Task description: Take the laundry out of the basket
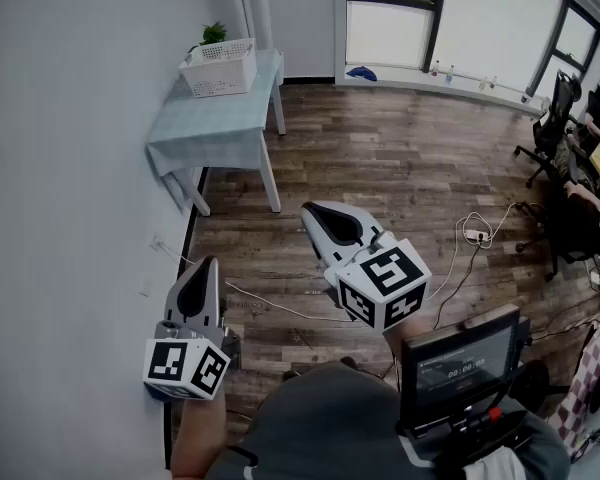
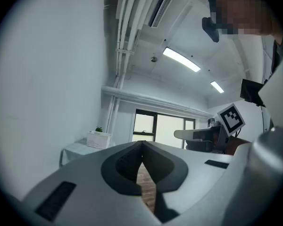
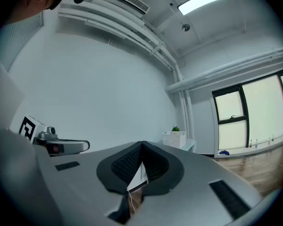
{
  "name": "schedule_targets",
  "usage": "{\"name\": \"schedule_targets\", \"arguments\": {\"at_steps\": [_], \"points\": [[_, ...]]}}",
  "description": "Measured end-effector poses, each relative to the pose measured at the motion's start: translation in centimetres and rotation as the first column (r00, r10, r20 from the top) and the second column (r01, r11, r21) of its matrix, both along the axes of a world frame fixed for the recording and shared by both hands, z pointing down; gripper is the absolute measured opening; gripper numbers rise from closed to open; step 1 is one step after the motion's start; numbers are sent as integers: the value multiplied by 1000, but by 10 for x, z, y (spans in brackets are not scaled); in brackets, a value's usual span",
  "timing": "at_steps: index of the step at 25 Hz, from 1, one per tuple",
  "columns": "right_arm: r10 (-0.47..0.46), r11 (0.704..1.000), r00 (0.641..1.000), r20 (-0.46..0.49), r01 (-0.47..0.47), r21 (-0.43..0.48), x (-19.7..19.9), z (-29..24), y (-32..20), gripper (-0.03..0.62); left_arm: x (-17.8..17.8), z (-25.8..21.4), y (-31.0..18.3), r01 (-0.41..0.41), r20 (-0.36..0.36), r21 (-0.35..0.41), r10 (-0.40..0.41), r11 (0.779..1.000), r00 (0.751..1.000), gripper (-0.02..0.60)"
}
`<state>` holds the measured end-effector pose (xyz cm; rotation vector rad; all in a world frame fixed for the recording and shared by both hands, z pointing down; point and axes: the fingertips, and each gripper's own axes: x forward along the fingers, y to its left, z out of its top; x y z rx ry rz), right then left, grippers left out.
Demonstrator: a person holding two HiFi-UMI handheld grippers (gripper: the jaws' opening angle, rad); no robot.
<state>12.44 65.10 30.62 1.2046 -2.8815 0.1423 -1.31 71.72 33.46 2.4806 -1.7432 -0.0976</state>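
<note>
White perforated plastic, the laundry basket (image 1: 220, 68) is sitting at the far end of a small table draped in pale teal cloth (image 1: 215, 128), which is standing against the white wall (image 1: 70, 118). A little green potted plant (image 1: 213, 34) is peeking up just behind the basket, at the table's back corner. No laundry is showing above the rim, and what is lying inside cannot be made out from this far off.

Both tools are hanging well short of the table, over the brown wood-plank floor (image 1: 380, 158). The grey left gripper (image 1: 206, 266) is pointing level toward the table's near end, its jaws pressed tip to tip with nothing between them. The grey right gripper (image 1: 315, 214) is likewise fully closed and empty, pointing level and a little to the window side of the table.

The step in hand looks like the approach, with the reach not yet begun. Doing it well probably means walking right up to the table's near edge and spreading one pair of jaws wide before they are crossing the rim. They should be coming in from above, tilted down into the basket, and pinching a thick fold of cloth, not the plastic wall. The basket looks light and may be sliding or tipping under a pull, so the other gripper could be steadying its rim. A thin white cable (image 1: 280, 306) is trailing across the floor between the person and the table, so the feet are needing care too.
</note>
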Motion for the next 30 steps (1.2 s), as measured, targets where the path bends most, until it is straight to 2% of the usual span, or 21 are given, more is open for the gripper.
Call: {"name": "schedule_targets", "arguments": {"at_steps": [11,16,23,30], "points": [[-7,1000,1000,-3,7,4,-16,-3,6,18,-19,4,7,9,-12,-1,-9,1000,1000,2],[-6,1000,1000,-19,6,7,-36,-3,8,19,-39,1,6,11,-10,2,-11,1000,1000,2],[20,1000,999,-40,-19,19,-62,4,11,20,-69,13,0,-28,-22,8,28,1000,999,2],[20,1000,999,-41,-19,18,-66,8,-12,20,-66,19,-25,-51,-17,8,51,999,999,2]]}}
